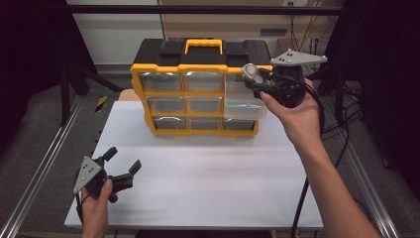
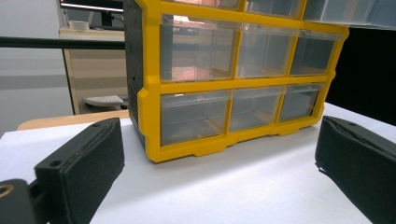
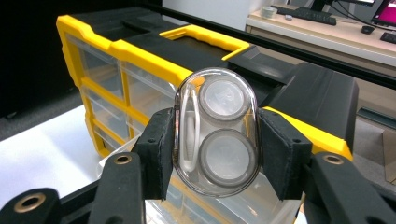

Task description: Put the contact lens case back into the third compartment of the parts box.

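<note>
One clear oval case (image 3: pixel 215 131) with two round discs inside, centre frame, long axis upright, clamped in the right gripper (image 3: pixel 215 149). One yellow drawer organiser (image 1: pixel 198 91), upper centre, behind it. Left gripper (image 1: pixel 122 161), lower left, jaws apart, holding nothing.

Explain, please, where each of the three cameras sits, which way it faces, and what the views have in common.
High view: above the table, looking forward and down on the yellow organizer; both forearms, left gripper, right gripper.
Left gripper view: low over the table, facing the organizer's clear drawers between open jaws.
Right gripper view: raised near the organizer's top, jaws shut on a clear case.
Shared: the organizer appears in all three.
</note>
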The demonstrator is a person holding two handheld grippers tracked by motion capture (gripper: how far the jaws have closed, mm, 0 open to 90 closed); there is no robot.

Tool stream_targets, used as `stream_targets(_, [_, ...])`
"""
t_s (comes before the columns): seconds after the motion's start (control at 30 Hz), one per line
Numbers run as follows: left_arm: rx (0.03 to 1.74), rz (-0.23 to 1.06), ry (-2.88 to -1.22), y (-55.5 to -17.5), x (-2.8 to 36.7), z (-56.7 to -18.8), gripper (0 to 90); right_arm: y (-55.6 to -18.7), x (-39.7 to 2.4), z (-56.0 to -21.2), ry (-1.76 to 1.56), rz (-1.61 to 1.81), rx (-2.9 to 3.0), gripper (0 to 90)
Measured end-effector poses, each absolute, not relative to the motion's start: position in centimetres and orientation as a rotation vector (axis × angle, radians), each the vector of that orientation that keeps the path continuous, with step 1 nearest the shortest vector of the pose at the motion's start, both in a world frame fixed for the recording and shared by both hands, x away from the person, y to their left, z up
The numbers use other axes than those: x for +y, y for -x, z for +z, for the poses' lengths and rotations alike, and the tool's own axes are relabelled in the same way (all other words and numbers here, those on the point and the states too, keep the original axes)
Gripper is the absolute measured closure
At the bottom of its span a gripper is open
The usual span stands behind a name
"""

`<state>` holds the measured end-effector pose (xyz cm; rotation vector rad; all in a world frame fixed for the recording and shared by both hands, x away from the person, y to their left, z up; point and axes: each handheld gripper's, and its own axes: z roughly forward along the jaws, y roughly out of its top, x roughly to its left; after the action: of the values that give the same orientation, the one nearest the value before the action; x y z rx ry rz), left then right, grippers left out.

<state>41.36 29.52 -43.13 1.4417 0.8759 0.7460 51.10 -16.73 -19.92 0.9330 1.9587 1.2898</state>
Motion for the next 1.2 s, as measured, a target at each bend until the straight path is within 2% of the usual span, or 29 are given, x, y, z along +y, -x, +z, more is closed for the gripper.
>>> stream_targets(1.2, [0.880,0.743,-1.447,-41.44,29.48,-43.22,1.1,-51.67,-15.69,-20.36,-0.913,1.227,2.083,49.2])
